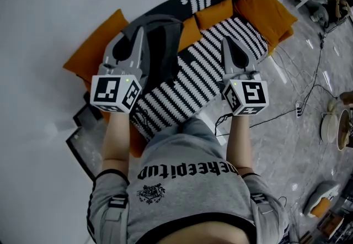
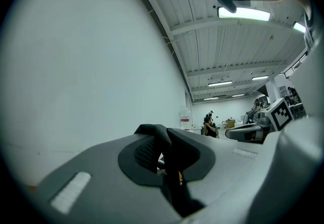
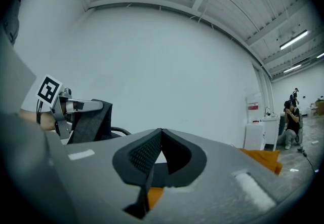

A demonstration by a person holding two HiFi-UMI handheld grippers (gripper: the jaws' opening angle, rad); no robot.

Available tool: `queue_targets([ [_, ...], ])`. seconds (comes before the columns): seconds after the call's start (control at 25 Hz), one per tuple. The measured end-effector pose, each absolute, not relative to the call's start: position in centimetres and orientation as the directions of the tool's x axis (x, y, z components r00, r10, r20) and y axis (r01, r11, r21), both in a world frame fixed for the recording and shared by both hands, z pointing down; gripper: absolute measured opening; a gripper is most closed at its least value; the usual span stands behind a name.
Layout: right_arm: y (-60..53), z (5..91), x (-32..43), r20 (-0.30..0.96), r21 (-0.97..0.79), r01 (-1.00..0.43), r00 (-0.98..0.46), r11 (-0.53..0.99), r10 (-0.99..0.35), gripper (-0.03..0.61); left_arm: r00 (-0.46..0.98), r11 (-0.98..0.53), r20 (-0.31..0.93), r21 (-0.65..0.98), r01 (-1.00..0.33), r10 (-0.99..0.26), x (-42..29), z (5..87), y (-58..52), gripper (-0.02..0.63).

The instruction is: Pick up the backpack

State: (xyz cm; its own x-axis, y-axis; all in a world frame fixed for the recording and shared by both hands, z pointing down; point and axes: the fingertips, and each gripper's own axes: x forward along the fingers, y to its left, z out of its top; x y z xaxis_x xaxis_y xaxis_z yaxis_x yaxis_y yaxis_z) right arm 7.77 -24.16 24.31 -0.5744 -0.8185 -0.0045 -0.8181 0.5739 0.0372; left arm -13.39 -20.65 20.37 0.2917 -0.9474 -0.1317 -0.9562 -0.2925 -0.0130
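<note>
Striped sofa (image 1: 187,85) | orange cushions (image 1: 270,8) beside backpack (image 1: 160,44) | cables (image 1: 309,88), apparently, across floor (image 1: 287,143)

Matt cloth backpack (image 1: 162,49), glossy floor (image 1: 276,143)

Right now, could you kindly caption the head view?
Left gripper holds a dark grey fabric backpack above a black-and-white striped sofa.
</note>
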Motion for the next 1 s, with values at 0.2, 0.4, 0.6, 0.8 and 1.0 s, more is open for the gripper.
queue_targets([
  [0.2,-24.0,24.3,7.0,0.003,0.044,-0.814,-0.580,0.579,-0.815,0.003,0.277,-0.278,-0.136,-0.010,-0.960,-0.951,-14.4,20.3,-20.5,0.048],
  [0.4,-24.7,24.8,7.1,0.012,0.052,-0.811,-0.582,0.582,-0.813,0.003,0.275,-0.278,-0.139,0.002,-0.961,-0.951,-14.1,20.9,-21.3,0.049],
  [0.6,-23.7,24.0,6.0,0.015,0.057,-0.812,-0.580,0.580,-0.814,0.003,0.288,-0.293,-0.145,0.012,-0.956,-0.947,-14.7,20.3,-20.2,0.048],
  [0.8,-23.9,24.4,5.8,0.015,0.066,-0.818,-0.572,0.572,-0.820,0.003,0.299,-0.306,-0.160,0.022,-0.952,-0.941,-14.7,20.6,-20.5,0.049],
  [1.0,-24.3,24.5,5.7,0.016,0.068,-0.821,-0.567,0.567,-0.823,0.003,0.305,-0.313,-0.172,0.026,-0.949,-0.937,-14.8,20.5,-20.9,0.049],
])
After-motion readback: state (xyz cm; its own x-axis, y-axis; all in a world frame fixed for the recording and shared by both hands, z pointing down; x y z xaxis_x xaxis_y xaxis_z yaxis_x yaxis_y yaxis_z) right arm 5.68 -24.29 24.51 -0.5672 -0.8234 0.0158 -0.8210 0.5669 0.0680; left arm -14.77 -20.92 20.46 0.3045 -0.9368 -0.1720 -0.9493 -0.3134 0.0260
